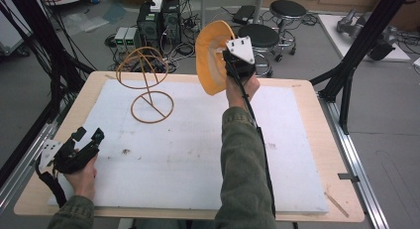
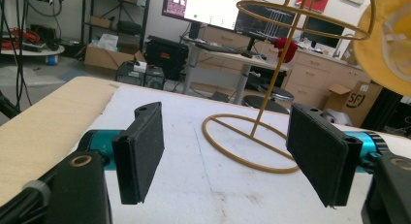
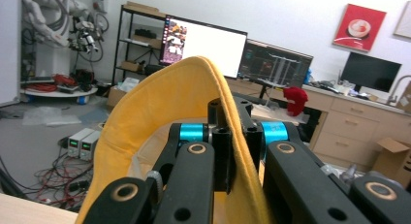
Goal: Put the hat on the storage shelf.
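The table point(image 1: 307, 140) is seen from above the person's side in the high view, facing forward and down. The left gripper view is taken low over the table, aimed toward one o'clock at the wire stand point(image 2: 271, 88), near. The right gripper view is held high, aimed level at the room; the yellow hat point(image 3: 160, 112) is shared with both others.

Wire stand point(image 1: 146, 85) on the board's point(image 1: 198, 154) far left — hat point(image 1: 213, 55) raised right of it
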The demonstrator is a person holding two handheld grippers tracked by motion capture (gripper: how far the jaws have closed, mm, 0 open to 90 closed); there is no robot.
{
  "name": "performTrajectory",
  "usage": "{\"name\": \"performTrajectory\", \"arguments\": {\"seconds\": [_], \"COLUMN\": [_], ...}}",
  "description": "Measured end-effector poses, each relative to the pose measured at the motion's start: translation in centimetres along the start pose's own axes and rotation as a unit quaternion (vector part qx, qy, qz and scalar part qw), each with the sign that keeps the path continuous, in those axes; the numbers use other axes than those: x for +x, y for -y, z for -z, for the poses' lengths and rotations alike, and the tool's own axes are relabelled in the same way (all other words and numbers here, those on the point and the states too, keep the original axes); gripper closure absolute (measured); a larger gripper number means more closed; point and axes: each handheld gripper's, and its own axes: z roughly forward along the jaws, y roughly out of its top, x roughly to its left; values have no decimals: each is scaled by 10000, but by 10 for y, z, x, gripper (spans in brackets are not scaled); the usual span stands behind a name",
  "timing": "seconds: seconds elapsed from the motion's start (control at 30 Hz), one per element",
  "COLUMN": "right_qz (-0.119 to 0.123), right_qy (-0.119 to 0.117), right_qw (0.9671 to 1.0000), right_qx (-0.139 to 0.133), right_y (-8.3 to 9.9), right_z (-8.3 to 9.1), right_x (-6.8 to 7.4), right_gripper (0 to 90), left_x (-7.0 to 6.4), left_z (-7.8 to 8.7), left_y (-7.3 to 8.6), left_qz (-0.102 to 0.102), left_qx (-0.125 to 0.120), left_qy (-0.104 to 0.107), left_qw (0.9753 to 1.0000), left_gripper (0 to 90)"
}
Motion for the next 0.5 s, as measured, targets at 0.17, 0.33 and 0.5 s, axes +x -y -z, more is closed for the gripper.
{"name": "performTrajectory", "arguments": {"seconds": [0.17, 0.33, 0.5], "right_qz": [85, 160, 265], "right_qy": [-109, -243, -520], "right_qw": [9999, 9996, 9983], "right_qx": [50, 9, 66], "right_y": [-4, -10, -11], "right_z": [-9, -16, -21], "right_x": [16, 36, 61], "right_gripper": [872, 871, 871], "left_x": [1, -1, -4], "left_z": [1, 4, 5], "left_y": [-1, -4, -4], "left_qz": [-32, -339, -441], "left_qx": [-24, -54, -51], "left_qy": [-42, -70, -40], "left_qw": [10000, 9994, 9990], "left_gripper": [299, 299, 299]}}
